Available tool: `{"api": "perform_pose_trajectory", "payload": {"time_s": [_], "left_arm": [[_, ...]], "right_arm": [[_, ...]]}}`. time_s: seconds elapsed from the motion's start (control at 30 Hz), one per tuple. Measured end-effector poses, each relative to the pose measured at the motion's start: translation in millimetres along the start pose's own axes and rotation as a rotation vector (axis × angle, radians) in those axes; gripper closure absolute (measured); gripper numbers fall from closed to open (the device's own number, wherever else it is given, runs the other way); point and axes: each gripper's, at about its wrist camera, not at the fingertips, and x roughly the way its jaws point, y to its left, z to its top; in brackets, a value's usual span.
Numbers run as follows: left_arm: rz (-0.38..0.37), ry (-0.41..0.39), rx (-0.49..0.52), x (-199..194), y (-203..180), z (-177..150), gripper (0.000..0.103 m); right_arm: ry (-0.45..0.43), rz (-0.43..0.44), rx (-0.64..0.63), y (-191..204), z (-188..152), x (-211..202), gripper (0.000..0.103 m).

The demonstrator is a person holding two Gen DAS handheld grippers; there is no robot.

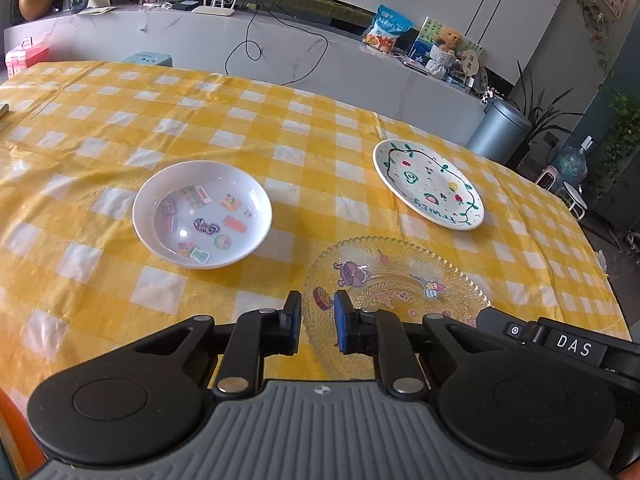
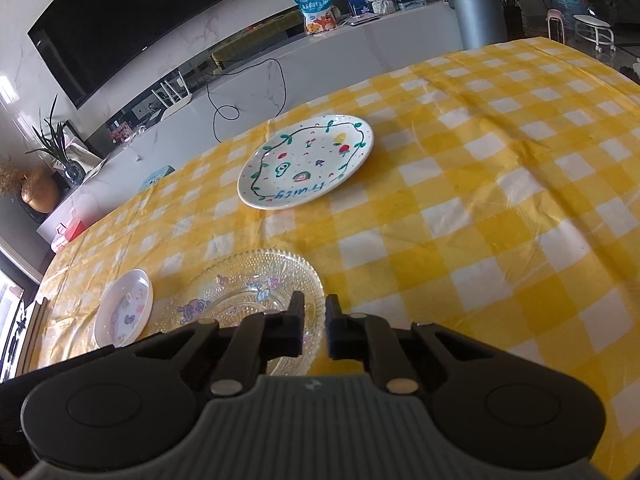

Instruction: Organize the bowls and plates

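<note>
A clear glass plate (image 1: 396, 280) with cartoon stickers and a beaded rim lies nearest on the yellow checked tablecloth (image 1: 280, 128). My left gripper (image 1: 317, 322) straddles its left rim, jaws narrowly apart around the edge. My right gripper (image 2: 314, 326) straddles the same glass plate's (image 2: 248, 292) right rim, jaws narrowly apart. A white bowl (image 1: 202, 214) with stickers sits to the left, also in the right wrist view (image 2: 124, 308). A white painted "fruity" plate (image 1: 428, 184) lies at the far right, and mid-table in the right wrist view (image 2: 306, 160).
A white marble counter (image 1: 240, 36) with a router, cable, snack bag and teddy bear runs behind the table. A grey bin (image 1: 500, 128) and plants stand beyond the table's right corner. The cloth (image 2: 500, 200) spreads wide to the right.
</note>
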Motion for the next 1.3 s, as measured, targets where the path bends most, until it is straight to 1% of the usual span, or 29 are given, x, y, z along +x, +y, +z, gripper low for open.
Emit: {"api": "perform_pose_trajectory", "payload": {"time_s": [0.1, 0.33, 0.47, 0.6, 0.77, 0.93, 1.13, 1.3], "left_arm": [[-0.002, -0.002, 0.02, -14.7, -6.2, -9.1, 0.085], [-0.02, 0.005, 0.018, -46.8, -4.5, -26.0, 0.085], [-0.006, -0.007, 0.026, -67.0, -3.9, -37.9, 0.085], [0.004, -0.008, 0.014, -79.5, 2.2, -51.8, 0.085], [0.027, -0.005, 0.006, -89.1, 10.4, -65.3, 0.085], [0.039, 0.014, 0.009, -90.9, 12.5, -75.9, 0.085], [0.055, 0.003, 0.034, -91.7, 9.4, -80.8, 0.085], [0.063, 0.016, 0.03, -86.0, 11.9, -81.8, 0.085]], "right_arm": [[-0.001, -0.014, 0.012, -2.3, -5.3, -15.6, 0.095], [0.003, -0.002, 0.03, -5.7, -25.7, -54.4, 0.096], [0.007, 0.005, 0.037, -3.2, -39.7, -72.8, 0.096], [0.004, 0.005, 0.008, 3.8, -55.1, -88.6, 0.096], [0.028, 0.007, -0.001, 7.8, -73.4, -94.2, 0.095], [0.058, -0.016, -0.009, 8.9, -88.4, -95.8, 0.095], [0.07, -0.034, -0.01, 7.1, -94.8, -93.4, 0.095], [0.075, -0.038, -0.022, 9.3, -95.9, -90.5, 0.095]]}}
